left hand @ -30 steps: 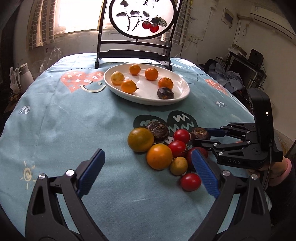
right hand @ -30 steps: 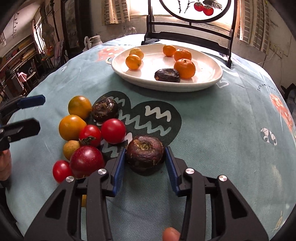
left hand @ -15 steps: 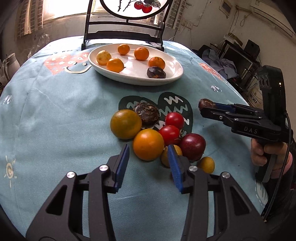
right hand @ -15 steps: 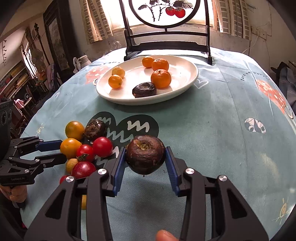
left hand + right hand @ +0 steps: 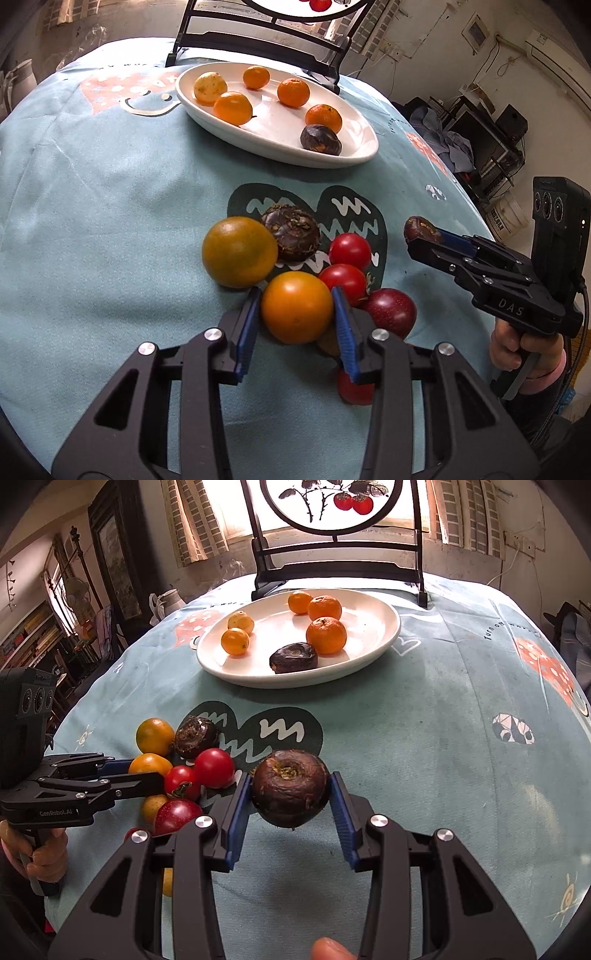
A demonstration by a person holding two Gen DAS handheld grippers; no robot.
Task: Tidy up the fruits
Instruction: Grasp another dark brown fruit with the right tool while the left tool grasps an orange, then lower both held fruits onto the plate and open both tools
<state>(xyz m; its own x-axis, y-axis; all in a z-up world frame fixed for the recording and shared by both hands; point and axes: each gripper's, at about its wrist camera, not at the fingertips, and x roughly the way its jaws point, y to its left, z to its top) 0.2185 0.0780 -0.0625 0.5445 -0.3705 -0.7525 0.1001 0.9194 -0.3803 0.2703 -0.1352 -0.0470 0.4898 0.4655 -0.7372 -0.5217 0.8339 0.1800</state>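
Right wrist view | right hand-held gripper (image 5: pixel 290 808) clamps dark fruit (image 5: pixel 290 787) above surface | plate (image 5: pixel 388 620) straight ahead | left hand-held gripper (image 5: pixel 295 320) brackets orange (image 5: pixel 296 306), contact unclear

The left gripper (image 5: pixel 296 322) clasps an orange fruit (image 5: pixel 296 307) in the pile — the right gripper (image 5: pixel 424 242), raised alongside, pinches a dark fruit (image 5: pixel 419 228).

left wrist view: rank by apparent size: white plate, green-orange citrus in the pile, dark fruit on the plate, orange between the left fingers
1. white plate, clearly largest.
2-3. green-orange citrus and orange in the left hand-held gripper: look alike; the orange is nearer the camera, so unranked.
4. dark fruit on the plate, smallest, though farthest away.
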